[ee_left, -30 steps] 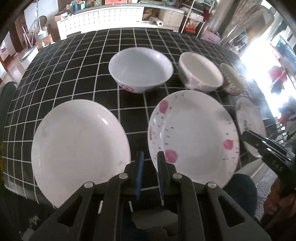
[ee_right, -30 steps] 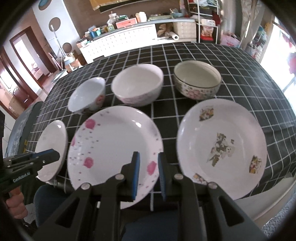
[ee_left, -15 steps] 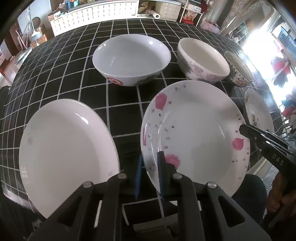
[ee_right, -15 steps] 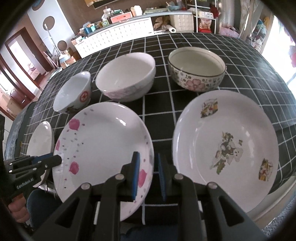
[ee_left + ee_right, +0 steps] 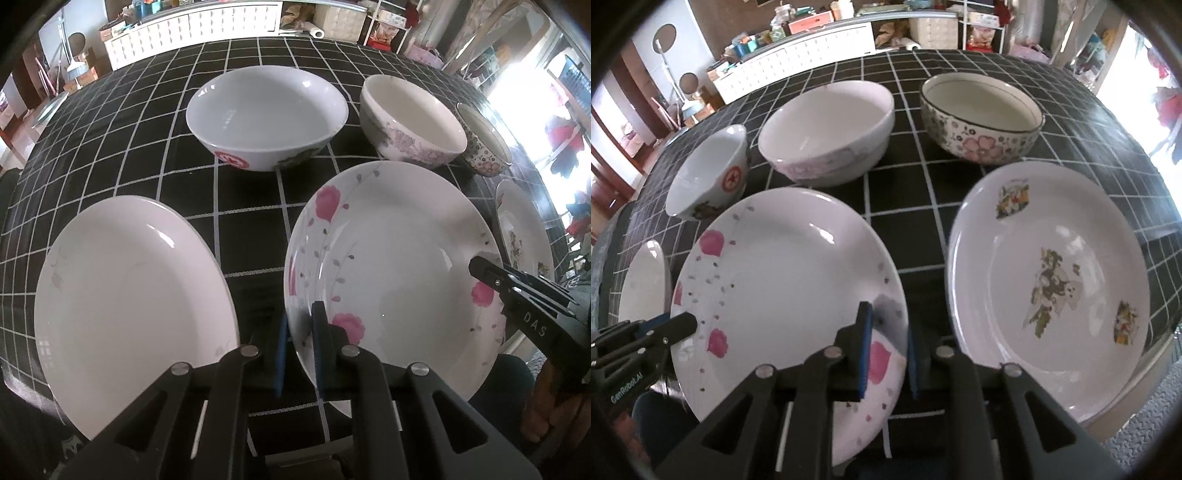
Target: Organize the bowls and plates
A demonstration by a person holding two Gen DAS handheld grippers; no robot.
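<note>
Both grippers pinch the same plate with pink flowers, one on each side. Left gripper has its blue pads nearly together, with the near left rim of the plate between them. Right gripper holds the near right rim in the same way, and its jaws have just been closing a little on that rim.

Risk, as I judge it: the rim is thin, glazed and smooth, and each grip takes only a small part of it near the edge. If one hand lifts sooner or higher than the other, the plate can tilt and slide out of the pads. It could then fall on the table or on the white plate just beside it on the left. On the other side, the plate with pictures lies close, so a sideways pull could knock the rims together. Three bowls stand behind, a little apart from the plates.
</note>
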